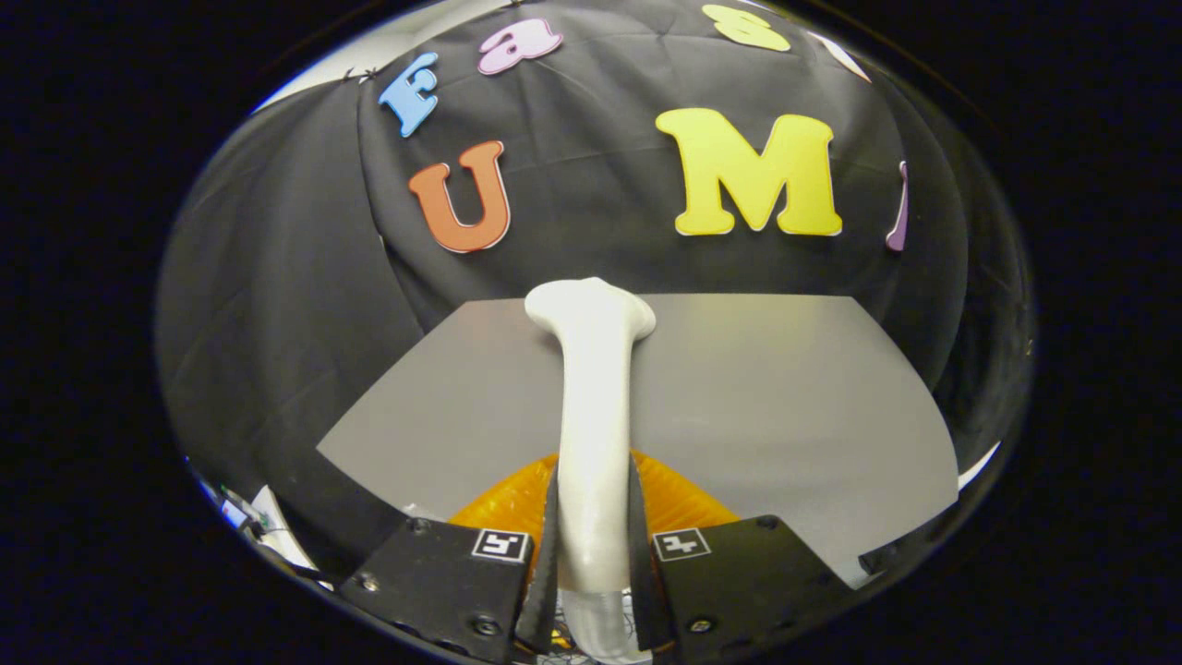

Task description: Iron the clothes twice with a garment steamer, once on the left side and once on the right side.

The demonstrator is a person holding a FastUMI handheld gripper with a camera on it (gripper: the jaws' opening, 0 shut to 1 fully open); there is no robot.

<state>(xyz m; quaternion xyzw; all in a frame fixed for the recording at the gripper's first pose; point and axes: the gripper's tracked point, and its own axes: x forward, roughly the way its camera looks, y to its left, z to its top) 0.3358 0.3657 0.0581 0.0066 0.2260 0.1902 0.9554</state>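
A white garment steamer (595, 406) stands up between my two black fingers (545, 545), its handle running away from me and its wider head at the far end over the grey table (794, 397). My gripper (593, 554) is shut on the steamer's handle, both fingers pressing its sides. Under the fingers and the handle lies an orange garment (679, 503), mostly hidden by them; just its far edge shows on the table.
The grey tabletop stretches ahead and to both sides of the steamer, ending at the black cloth wall (277, 305). Some small items and cables (245, 513) lie low beyond the table's left edge.
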